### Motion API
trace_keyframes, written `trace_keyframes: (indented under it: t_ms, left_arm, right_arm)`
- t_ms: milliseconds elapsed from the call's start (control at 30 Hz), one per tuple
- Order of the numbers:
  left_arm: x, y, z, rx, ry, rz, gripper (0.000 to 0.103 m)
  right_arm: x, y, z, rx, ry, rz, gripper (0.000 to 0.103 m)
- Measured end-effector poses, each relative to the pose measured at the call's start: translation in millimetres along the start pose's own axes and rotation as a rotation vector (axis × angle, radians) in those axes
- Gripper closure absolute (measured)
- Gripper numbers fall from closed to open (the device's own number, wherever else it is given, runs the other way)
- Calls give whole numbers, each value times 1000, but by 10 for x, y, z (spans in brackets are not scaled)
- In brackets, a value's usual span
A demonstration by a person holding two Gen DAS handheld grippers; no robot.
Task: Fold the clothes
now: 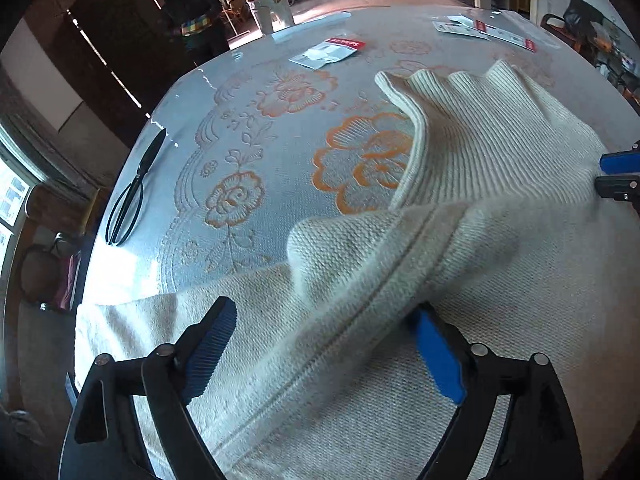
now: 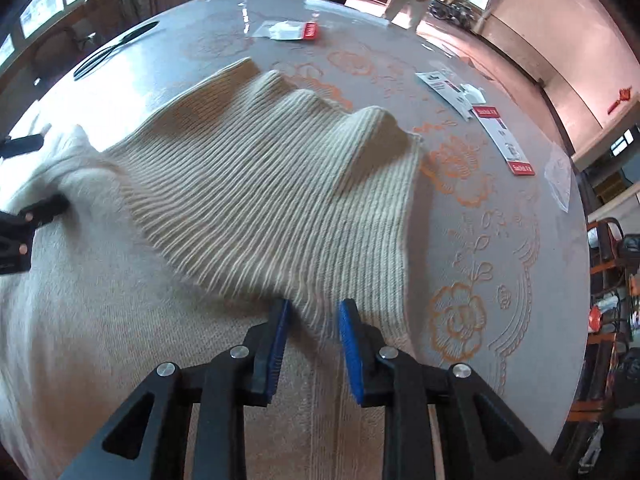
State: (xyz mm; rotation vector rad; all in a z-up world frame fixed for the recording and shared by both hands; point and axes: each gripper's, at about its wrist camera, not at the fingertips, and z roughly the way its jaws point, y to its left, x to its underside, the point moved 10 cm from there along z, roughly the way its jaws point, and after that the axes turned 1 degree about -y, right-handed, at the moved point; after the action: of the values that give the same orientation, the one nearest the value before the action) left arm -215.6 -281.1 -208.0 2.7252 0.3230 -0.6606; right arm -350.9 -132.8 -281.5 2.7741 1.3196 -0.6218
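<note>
A cream knit sweater lies on a round table with an orange flower pattern. Its ribbed hem points away from me. In the left wrist view my left gripper is open, its jaws wide on either side of a raised seam fold of the sweater. My right gripper shows at the right edge, at the sweater's side. In the right wrist view the right gripper has its jaws partly apart with a ridge of the ribbed hem between them. The left gripper shows at the left edge.
Black scissors lie at the table's left edge. Small red-and-white packets lie at the far side and several more at the right. Two people stand beyond the table. Chairs and shelves stand around it.
</note>
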Motion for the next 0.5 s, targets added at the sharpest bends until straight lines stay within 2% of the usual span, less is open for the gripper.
trace_keyframes:
  t_ms: [67, 167, 233, 300, 400, 467, 500]
  left_arm:
    - [-168, 88, 132, -17, -21, -33, 0]
    - [-315, 165, 241, -7, -43, -66, 0]
    - [-263, 199, 237, 29, -13, -80, 0]
    - [-89, 240, 146, 59, 8, -61, 0]
    - [194, 338, -4, 54, 7, -41, 0]
    - [248, 415, -74, 18, -14, -32, 0]
    - [238, 453, -110, -1, -33, -28, 1]
  right_arm:
    - [-211, -141, 60, 10, -8, 41, 73]
    - [-427, -265, 85, 35, -13, 51, 65]
    - [-376, -268, -1, 5, 20, 61, 66]
    - [-273, -276, -132, -51, 60, 96, 74]
    - [-359, -336, -530, -138, -40, 217, 73]
    - [-573, -224, -669, -168, -85, 213, 73]
    - [-671, -91, -656, -147, -83, 166, 73]
